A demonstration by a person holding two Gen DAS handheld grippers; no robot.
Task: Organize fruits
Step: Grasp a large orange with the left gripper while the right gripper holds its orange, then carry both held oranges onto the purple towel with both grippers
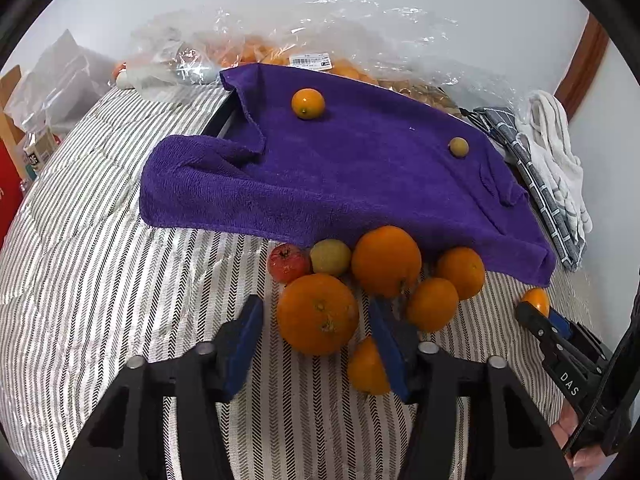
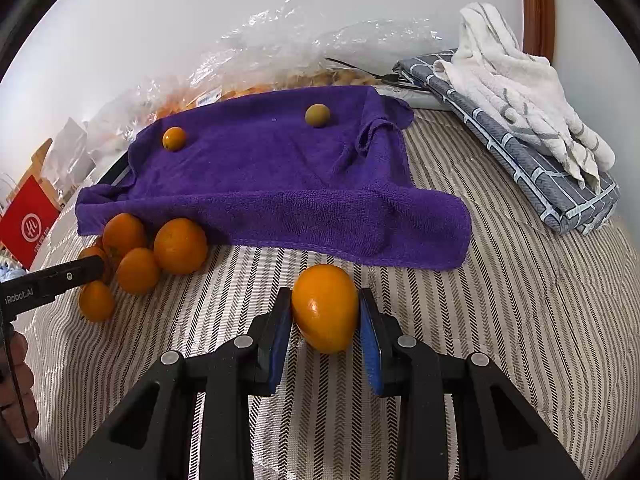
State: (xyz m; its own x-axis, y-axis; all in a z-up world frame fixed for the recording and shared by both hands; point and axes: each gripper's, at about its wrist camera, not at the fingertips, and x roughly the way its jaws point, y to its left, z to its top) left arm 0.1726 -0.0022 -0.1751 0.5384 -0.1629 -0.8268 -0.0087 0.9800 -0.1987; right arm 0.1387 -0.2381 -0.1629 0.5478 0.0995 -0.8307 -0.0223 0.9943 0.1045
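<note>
Here the right gripper [image 2: 325, 320] clamps an orange [image 2: 325, 307] near the towel [image 2: 280, 184]'s front edge, likely for sorting; the left gripper [image 1: 316, 340] gapes around the pile [image 1: 376, 280] there.

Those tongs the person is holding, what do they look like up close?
Each set of tongs is black plastic with angular, cut-out arms and silver round pivot pins. The two fingers carry flat blue pads on their inner faces. The left tongs look the same as the right tongs. White lettering is printed on the sides of the bodies. A bare hand grips the left handle.
</note>
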